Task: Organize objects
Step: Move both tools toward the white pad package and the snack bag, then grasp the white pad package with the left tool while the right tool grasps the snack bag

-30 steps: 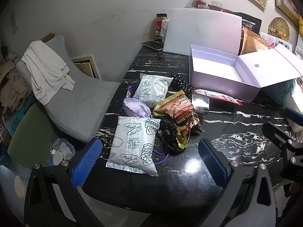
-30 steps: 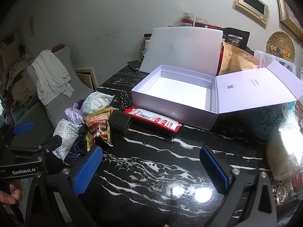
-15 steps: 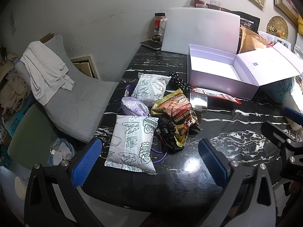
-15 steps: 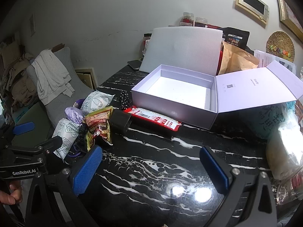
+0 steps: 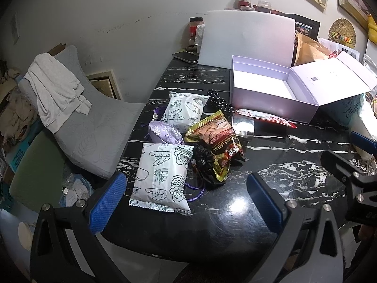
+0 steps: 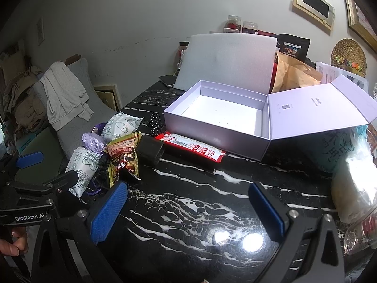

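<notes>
- The left gripper (image 5: 186,200) is wide open and holds nothing; it hangs over the near edge of the black marbled surface (image 5: 271,172).
- The right gripper (image 6: 188,210) is also wide open and empty, above a bare part of the surface.
- Just beyond the left gripper lies a white printed pack (image 5: 160,176); a purple cord (image 5: 198,192) comes out from beside it.
- Next to the pack is a black bundle (image 5: 202,162), and a brown snack bag (image 5: 216,141) lies partly over it.
- Behind these are a lilac pouch (image 5: 165,135) and a second white pack (image 5: 185,110) – they touch each other.
- A small black box (image 6: 149,148) stands between the snack bag and a flat red packet (image 6: 193,147).
- The red packet lies against the front wall of the open box (image 6: 212,134), and black beads (image 6: 154,123) lie near the left corner of this box.
- The open box is empty inside; its lid (image 6: 318,113) is folded out to the right.
- A white board (image 6: 226,61) leans behind the open box.
</notes>
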`<state>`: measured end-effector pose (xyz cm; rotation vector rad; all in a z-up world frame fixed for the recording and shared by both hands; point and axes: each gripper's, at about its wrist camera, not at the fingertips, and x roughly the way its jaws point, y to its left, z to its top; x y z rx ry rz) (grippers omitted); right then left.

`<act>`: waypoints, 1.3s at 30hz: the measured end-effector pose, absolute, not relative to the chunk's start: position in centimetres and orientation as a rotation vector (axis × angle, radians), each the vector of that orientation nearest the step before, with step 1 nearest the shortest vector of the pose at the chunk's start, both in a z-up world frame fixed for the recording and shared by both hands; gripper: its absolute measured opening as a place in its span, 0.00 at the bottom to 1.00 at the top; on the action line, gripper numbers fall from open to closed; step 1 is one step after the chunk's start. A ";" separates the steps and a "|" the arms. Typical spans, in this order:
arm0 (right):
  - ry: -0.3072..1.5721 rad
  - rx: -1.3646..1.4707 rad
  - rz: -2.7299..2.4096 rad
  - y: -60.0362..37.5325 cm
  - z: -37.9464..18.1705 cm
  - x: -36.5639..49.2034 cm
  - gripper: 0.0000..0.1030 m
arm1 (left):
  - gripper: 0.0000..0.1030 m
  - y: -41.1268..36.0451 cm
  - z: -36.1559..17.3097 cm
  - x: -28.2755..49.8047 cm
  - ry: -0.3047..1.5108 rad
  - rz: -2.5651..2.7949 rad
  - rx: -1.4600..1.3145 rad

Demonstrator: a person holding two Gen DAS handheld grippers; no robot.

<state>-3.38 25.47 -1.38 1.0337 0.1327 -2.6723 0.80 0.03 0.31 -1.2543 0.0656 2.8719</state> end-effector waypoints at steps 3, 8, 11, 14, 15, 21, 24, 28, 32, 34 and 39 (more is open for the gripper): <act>0.132 1.029 -2.671 25.5 -1.3 -3.1 0.99 | 0.99 0.1 0.4 1.1 0.066 2.869 -1.251; 0.131 1.027 -2.671 25.7 -1.2 -2.7 0.99 | 0.99 0.2 0.5 1.4 0.069 2.874 -1.250; 0.131 1.026 -2.669 25.6 -1.2 -2.6 0.99 | 0.99 0.3 0.5 1.7 0.065 2.870 -1.246; 0.126 1.026 -2.663 25.7 -1.2 -2.3 0.99 | 0.99 0.3 0.5 2.1 0.060 2.869 -1.244; 0.123 1.025 -2.659 25.7 -1.3 -2.2 0.99 | 0.99 0.2 0.4 2.2 0.057 2.868 -1.245; 0.105 1.027 -2.607 25.2 -1.9 -1.5 0.99 | 0.99 -0.3 -0.5 2.3 0.028 2.856 -1.272; 0.104 1.033 -2.581 24.7 -2.3 -1.5 0.99 | 0.99 -0.7 -1.1 2.2 0.015 2.849 -1.289; 0.098 1.044 -2.547 24.1 -3.0 -1.7 0.99 | 0.99 -1.4 -1.9 1.7 -0.010 2.837 -1.321; 0.089 1.053 -2.515 23.7 -3.6 -2.3 0.99 | 0.99 -2.0 -2.8 1.1 -0.025 2.826 -1.345; 0.085 1.067 -2.496 23.3 -4.0 -2.7 0.99 | 0.99 -2.3 -3.2 0.6 -0.025 2.822 -1.360; 0.084 1.094 -2.454 22.3 -5.0 -4.0 0.99 | 0.99 -3.3 -4.3 -0.7 -0.041 2.810 -1.402</act>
